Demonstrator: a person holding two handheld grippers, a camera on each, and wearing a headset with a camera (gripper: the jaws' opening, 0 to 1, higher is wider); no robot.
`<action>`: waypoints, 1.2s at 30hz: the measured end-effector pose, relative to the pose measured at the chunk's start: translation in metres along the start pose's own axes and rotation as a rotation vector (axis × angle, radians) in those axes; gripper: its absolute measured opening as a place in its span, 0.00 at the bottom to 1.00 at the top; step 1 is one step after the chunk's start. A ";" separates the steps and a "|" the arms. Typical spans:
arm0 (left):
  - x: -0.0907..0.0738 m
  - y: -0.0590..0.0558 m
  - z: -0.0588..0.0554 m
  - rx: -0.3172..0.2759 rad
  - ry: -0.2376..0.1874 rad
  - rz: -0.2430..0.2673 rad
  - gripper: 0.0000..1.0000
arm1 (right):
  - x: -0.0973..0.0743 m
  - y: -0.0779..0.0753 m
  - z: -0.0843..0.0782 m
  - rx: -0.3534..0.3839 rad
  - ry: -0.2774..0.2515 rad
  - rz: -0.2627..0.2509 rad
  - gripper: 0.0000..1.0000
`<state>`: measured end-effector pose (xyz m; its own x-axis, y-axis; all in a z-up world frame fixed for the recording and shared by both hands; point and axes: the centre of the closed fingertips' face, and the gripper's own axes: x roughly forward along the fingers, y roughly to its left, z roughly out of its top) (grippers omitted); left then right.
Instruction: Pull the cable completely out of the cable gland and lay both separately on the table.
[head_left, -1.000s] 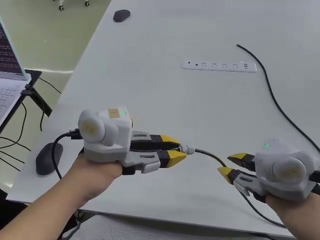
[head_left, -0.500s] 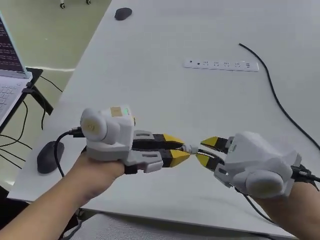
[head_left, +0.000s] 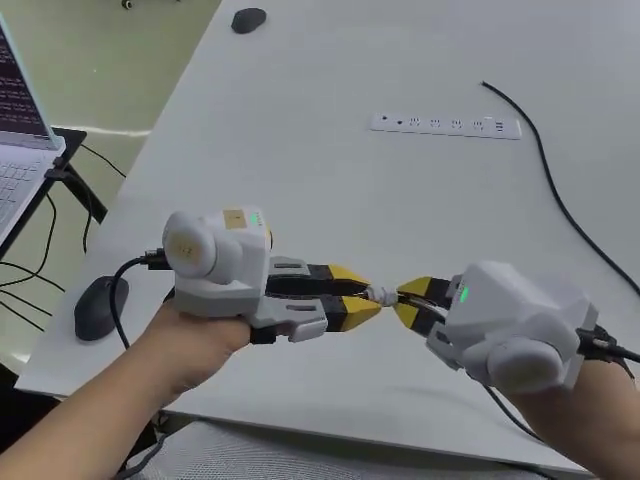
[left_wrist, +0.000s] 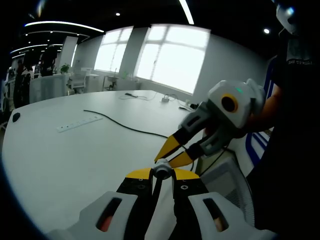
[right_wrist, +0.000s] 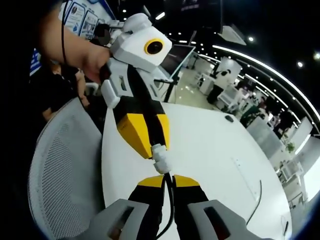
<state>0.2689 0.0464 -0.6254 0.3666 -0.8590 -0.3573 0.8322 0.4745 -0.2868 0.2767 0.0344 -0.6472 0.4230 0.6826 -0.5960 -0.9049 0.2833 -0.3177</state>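
Left gripper and right gripper nose-to-nose.

Gland in left gripper, cable in right gripper, abv table.

Both handheld grippers have pale grey-white bodies, black jaw arms and bright yellow jaw tips. The left gripper and the right gripper each carry a small green light. The cable gland is light grey, and the cable is black. The table is plain white. On it are a white power strip, a black cord and a dark grey mouse.
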 end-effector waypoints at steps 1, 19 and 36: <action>0.000 0.000 0.000 -0.001 0.001 0.000 0.15 | 0.000 -0.001 -0.001 0.004 0.001 -0.001 0.01; 0.002 0.003 0.006 0.008 -0.025 0.007 0.15 | -0.005 -0.027 -0.063 0.461 0.045 -0.058 0.01; 0.003 0.003 0.010 0.018 -0.029 0.008 0.15 | -0.002 -0.018 -0.141 1.077 0.121 -0.049 0.00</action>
<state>0.2769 0.0435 -0.6187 0.3849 -0.8604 -0.3340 0.8365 0.4782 -0.2677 0.2990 -0.0672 -0.7444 0.4085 0.6002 -0.6876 -0.4288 0.7913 0.4359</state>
